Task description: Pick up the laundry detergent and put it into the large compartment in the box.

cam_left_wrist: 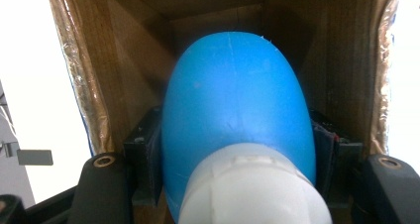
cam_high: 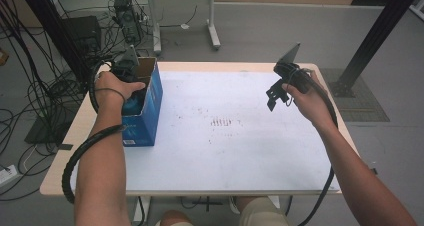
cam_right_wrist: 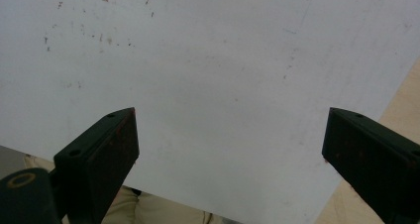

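- Clamped by the left gripper (cam_left_wrist: 237, 184): a blue bottle (cam_left_wrist: 237, 105) with a white cap (cam_left_wrist: 252, 184), one black jaw pressed against each flank, cap end nearest the camera.
- Surrounding the bottle: the brown inner walls of a cardboard box (cam_left_wrist: 99, 70), bottle body pointing toward the box's far end, jaws inside the opening.
- From the high view: left gripper (cam_high: 131, 83) dipped into the open top of the blue box (cam_high: 150, 106), a hand (cam_high: 112, 88) wrapped around its body, black cable looping down past the forearm.
- Box position: standing at the table's far left corner, partly on the white sheet's (cam_high: 240, 136) left edge.
- Right gripper (cam_right_wrist: 230, 144): jaws spread wide, nothing between them, white sheet below.
- From the high view: right gripper (cam_high: 275, 93) held above the sheet near the table's (cam_high: 60, 181) far right corner, well apart from the box.
- On the sheet near its middle: a patch of small reddish-brown marks (cam_high: 222, 122).
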